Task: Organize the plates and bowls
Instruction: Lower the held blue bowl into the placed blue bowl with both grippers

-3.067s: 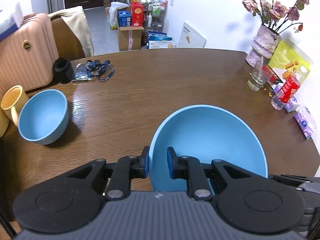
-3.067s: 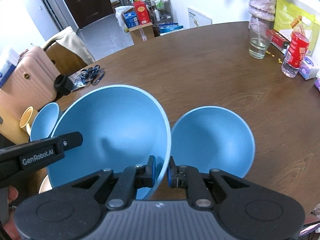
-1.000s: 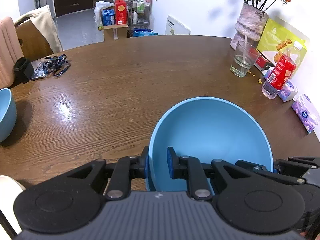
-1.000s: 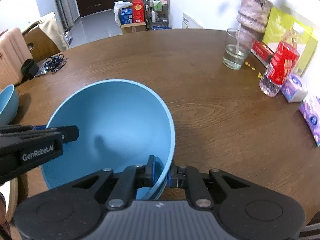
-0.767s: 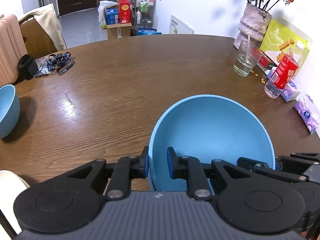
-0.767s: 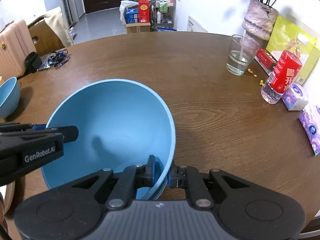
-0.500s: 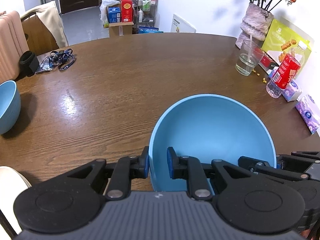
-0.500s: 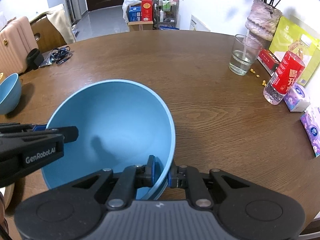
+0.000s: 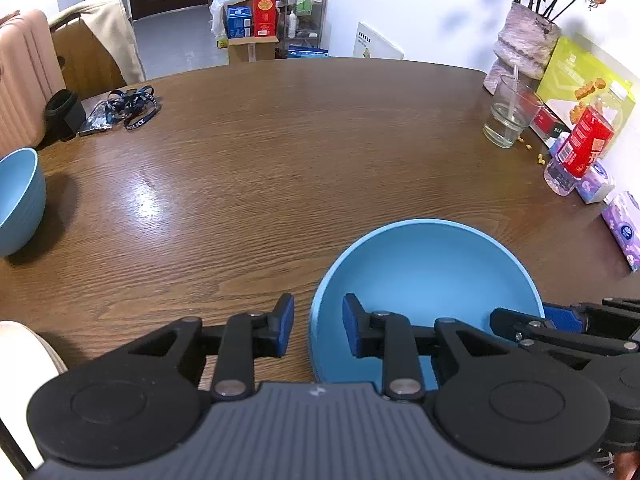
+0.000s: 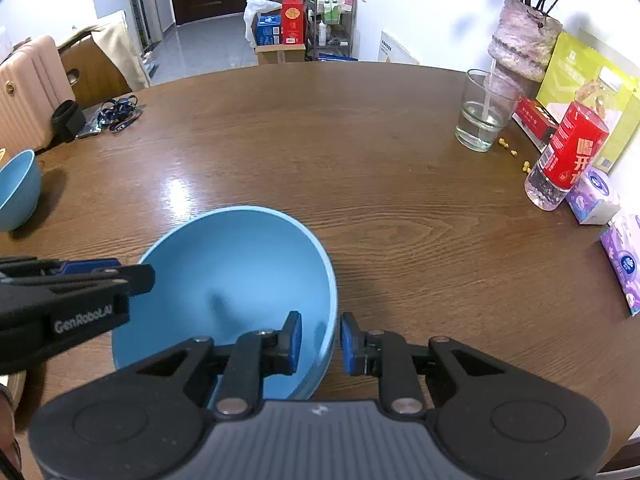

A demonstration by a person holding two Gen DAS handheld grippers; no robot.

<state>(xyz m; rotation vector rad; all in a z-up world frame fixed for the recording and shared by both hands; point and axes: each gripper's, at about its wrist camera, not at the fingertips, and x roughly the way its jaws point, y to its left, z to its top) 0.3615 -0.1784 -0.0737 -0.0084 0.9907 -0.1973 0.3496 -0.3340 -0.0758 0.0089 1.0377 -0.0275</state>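
Left wrist view: the blue bowl (image 9: 432, 276) sits upright on the wooden table (image 9: 280, 168), mouth up. The left gripper (image 9: 318, 330) straddles its near-left rim, jaws opening, pads clear of it. A second blue bowl (image 9: 18, 200) stands far left of it.

Right wrist view: the right gripper (image 10: 320, 338) straddles the bowl's right rim, jaws opening, not pressing. Only here does the bowl's doubled rim show, as of two nested.

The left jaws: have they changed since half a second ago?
Yes. The left gripper jaws are opening, off the bowl rim between them.
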